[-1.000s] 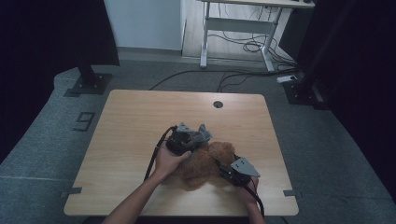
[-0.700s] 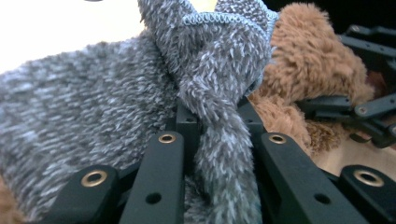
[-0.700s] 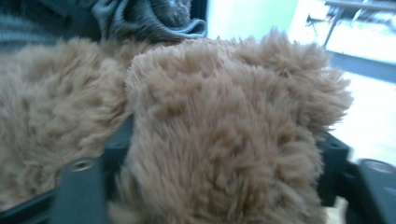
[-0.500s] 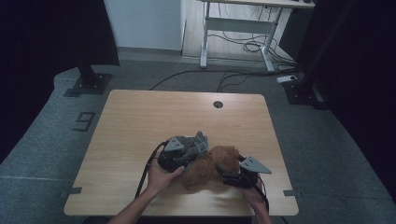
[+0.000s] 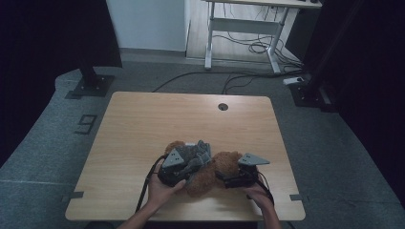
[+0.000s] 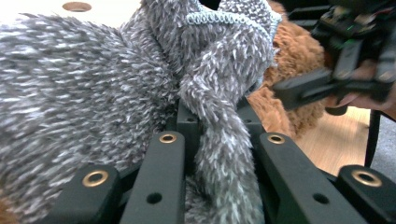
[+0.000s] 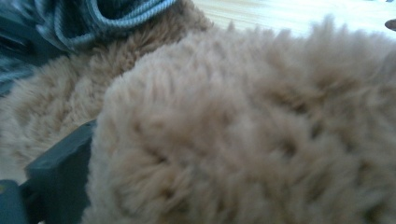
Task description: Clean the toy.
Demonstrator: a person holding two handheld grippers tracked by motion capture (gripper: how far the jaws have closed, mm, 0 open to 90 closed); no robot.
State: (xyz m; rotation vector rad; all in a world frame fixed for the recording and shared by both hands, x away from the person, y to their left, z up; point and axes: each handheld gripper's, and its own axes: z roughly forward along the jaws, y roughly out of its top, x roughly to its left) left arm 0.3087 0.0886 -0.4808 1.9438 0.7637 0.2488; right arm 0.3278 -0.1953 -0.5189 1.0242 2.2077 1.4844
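Lab or studio: black curtains (image 5: 52, 33), bare wooden table (image 5: 143, 119), floor cables (image 5: 248, 47), taped floor number (image 5: 86, 124).

The high view looks forward and down from above the person's side of the wooden table (image 5: 143, 124), far enough off to take in the whole tabletop, the grey floor around it and a desk frame beyond. The left gripper view rides low on the left gripper (image 5: 184, 164), looking along its black jaws, pressed close against a grey fuzzy garment (image 6: 140, 84); past it, farther off, it catches the brown teddy bear (image 6: 299, 60) and the right gripper (image 6: 327, 84). The right gripper view sits so near the teddy bear (image 7: 252, 135) that the fur blurs. All three views share the bear and the grey garment (image 7: 93, 18).
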